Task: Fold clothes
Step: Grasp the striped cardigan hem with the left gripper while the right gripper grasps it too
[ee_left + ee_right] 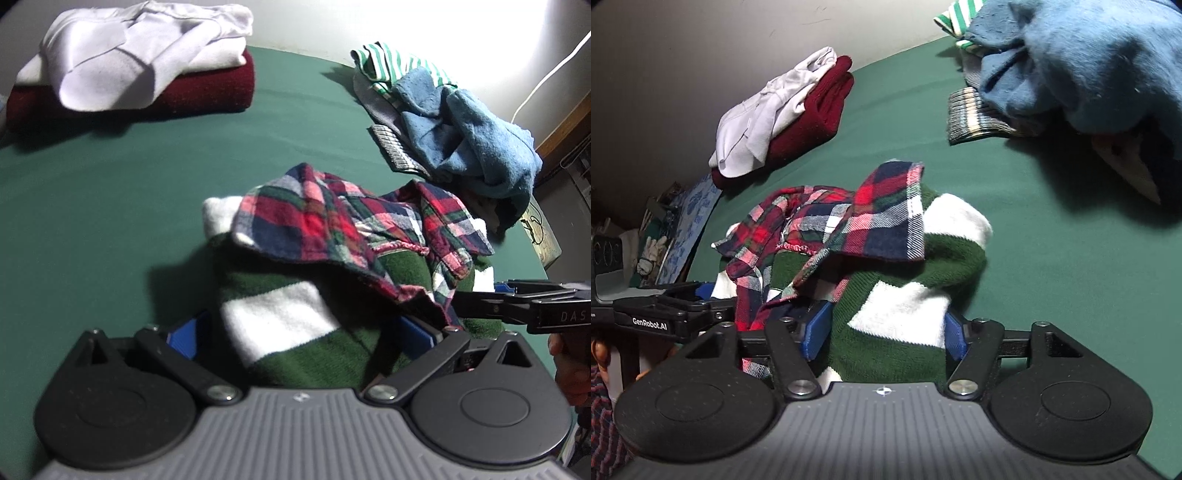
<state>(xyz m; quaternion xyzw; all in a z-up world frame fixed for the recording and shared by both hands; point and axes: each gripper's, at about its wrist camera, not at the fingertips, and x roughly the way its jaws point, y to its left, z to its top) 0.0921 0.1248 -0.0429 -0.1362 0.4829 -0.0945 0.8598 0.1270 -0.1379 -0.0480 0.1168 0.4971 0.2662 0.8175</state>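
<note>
The green counter carries a folded maroon-and-white stack at eleven o'clock and an unsorted blue heap at two. Centre: a green-and-white striped sweater under a plaid shirt. The left gripper and right gripper straddle the sweater, jaws wide. Next, probably: pinch an edge and lift.

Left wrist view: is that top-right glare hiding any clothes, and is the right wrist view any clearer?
Left wrist view: the wall at top right is blown out white, but the striped top and blue garment beneath stay readable; the white garment is soft. Right wrist view: no glare, the blue garment is close, blurred, and casts a heavy shadow on the green cover.
</note>
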